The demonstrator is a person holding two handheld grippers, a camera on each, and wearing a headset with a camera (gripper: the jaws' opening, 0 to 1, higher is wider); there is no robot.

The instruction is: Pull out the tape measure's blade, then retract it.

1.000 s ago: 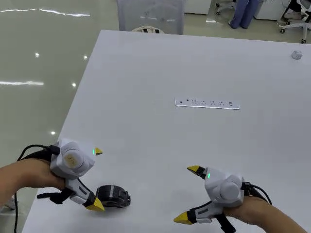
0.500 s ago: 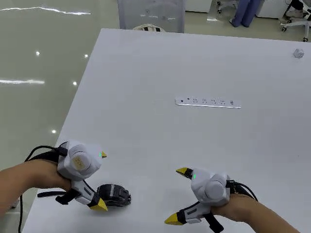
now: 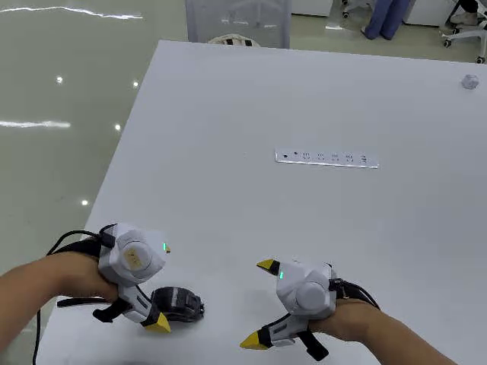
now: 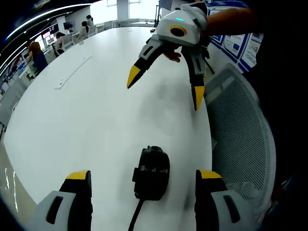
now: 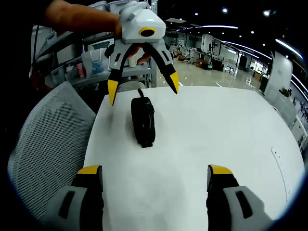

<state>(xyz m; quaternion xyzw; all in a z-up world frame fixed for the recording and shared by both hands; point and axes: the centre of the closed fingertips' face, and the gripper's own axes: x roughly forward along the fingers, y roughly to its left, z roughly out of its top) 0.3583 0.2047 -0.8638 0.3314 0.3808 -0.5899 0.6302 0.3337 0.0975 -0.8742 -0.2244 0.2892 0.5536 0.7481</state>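
White bench (image 3: 304,99), with a power strip (image 3: 326,159) lying far up it. The black tape measure (image 3: 176,304) sits near the front edge, right by the left tool (image 3: 163,286), whose jaws are wide open. The right tool (image 3: 259,304) is open too, near it, holding nothing.

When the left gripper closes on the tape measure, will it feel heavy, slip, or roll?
The tape measure looks compact and rigid, so probably heavy for its size. It seems blocky, so on the smooth table a push would likely slide it, not roll it. Its thin strap looks floppy.
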